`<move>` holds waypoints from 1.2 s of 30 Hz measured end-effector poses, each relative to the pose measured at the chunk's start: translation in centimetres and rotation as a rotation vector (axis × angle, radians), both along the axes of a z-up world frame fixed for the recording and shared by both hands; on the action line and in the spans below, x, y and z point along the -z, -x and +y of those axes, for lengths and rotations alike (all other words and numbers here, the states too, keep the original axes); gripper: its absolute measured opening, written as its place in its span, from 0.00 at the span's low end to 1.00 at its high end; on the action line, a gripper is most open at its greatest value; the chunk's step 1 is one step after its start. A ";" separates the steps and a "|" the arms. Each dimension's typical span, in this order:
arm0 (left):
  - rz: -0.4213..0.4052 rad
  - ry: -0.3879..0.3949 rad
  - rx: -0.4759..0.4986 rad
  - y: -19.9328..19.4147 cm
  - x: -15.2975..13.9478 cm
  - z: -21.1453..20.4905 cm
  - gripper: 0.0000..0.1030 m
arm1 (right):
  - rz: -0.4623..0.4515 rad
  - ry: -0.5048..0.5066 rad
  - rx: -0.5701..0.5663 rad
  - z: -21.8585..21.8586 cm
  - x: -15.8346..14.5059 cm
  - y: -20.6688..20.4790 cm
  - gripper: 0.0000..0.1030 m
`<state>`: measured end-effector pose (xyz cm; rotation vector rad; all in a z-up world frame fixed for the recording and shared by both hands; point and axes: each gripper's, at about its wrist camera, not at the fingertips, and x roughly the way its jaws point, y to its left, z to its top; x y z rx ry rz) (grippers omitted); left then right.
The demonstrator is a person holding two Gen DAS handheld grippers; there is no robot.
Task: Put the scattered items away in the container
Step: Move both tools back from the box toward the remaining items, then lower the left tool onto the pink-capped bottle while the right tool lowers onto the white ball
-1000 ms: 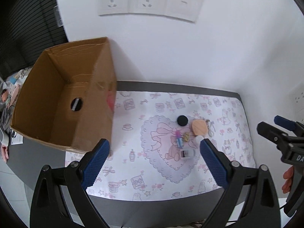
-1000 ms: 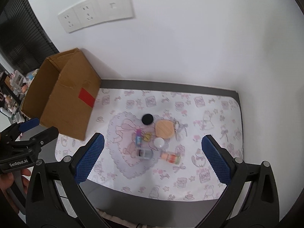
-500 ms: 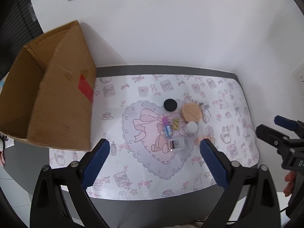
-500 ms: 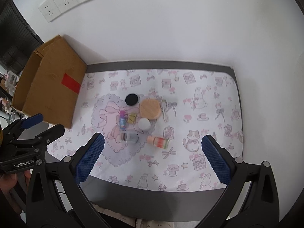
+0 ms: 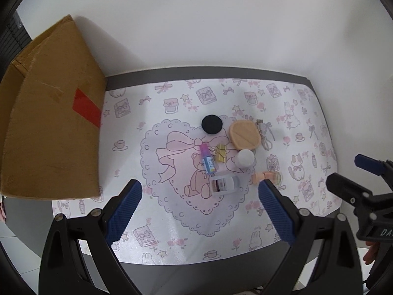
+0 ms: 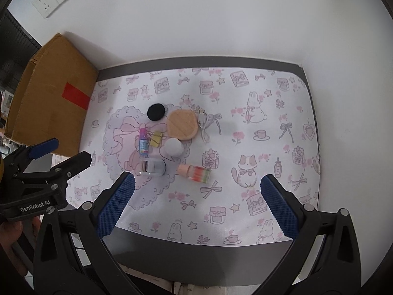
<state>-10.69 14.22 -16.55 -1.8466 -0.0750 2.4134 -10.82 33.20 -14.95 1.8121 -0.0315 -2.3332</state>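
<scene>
On mat (image 6: 245,147): eight small items (image 6: 172,135); one box (image 6: 49,103); both grippers' jaws spread.

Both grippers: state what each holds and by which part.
Nothing is held. The left gripper and the right gripper are both open and empty above the mat.
</scene>
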 end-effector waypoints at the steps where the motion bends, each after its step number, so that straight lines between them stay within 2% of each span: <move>1: -0.006 0.003 0.001 0.1 0.4 0.1 0.93 | -0.006 0.001 0.000 0.1 0.3 0.1 1.00; 20: -0.118 0.020 0.022 2.7 6.6 0.1 0.92 | -0.113 -0.013 -0.013 0.1 5.9 0.8 1.00; 31: -0.166 0.035 0.051 4.2 9.6 0.7 0.92 | -0.160 0.000 -0.033 -0.6 8.7 2.8 1.00; 34: -0.181 0.039 0.054 4.6 10.5 0.8 0.92 | -0.179 0.009 -0.044 -0.8 9.5 3.6 0.92; 36: -0.190 0.038 0.058 4.9 11.1 0.9 0.87 | -0.191 0.009 -0.054 -0.9 10.1 4.0 0.90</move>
